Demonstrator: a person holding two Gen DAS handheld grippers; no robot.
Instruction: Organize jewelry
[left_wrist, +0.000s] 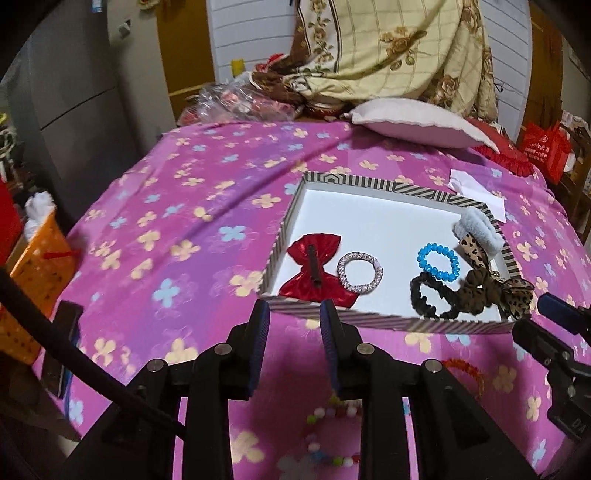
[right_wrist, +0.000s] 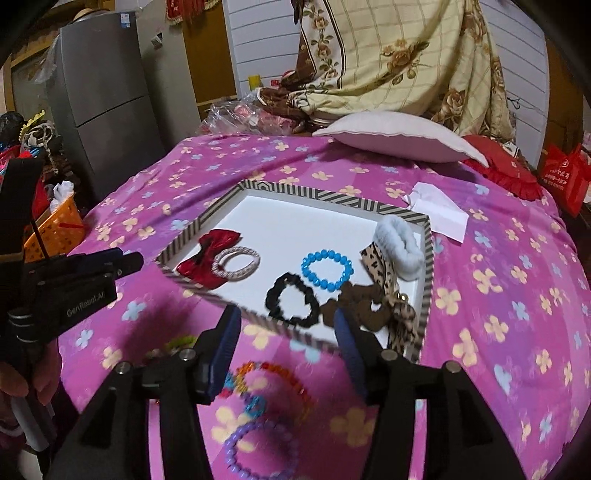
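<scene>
A striped-rim white tray (left_wrist: 369, 320) (right_wrist: 332, 197) lies on the pink flowered bedspread. It holds a red bow (left_wrist: 314, 273), a pale beaded bracelet (left_wrist: 360, 273), a blue bead bracelet (right_wrist: 327, 269), a black scrunchie (right_wrist: 291, 299), a leopard bow (left_wrist: 491, 291) and a grey fluffy scrunchie (right_wrist: 400, 240). My left gripper (left_wrist: 293, 314) hangs open and empty just before the tray's near rim, over a multicoloured bead string (left_wrist: 325, 435). My right gripper (right_wrist: 288, 321) is open and empty above a rainbow bracelet (right_wrist: 273, 380) and a purple bead bracelet (right_wrist: 258, 450) lying on the bedspread.
A pillow (right_wrist: 399, 140) and a folded quilt (right_wrist: 406, 55) sit at the bed's far end, with white paper (right_wrist: 439, 214) beside the tray. An orange bracelet (left_wrist: 465, 373) lies near the tray's front. An orange basket (left_wrist: 33, 280) and a grey fridge (right_wrist: 99, 96) stand left of the bed.
</scene>
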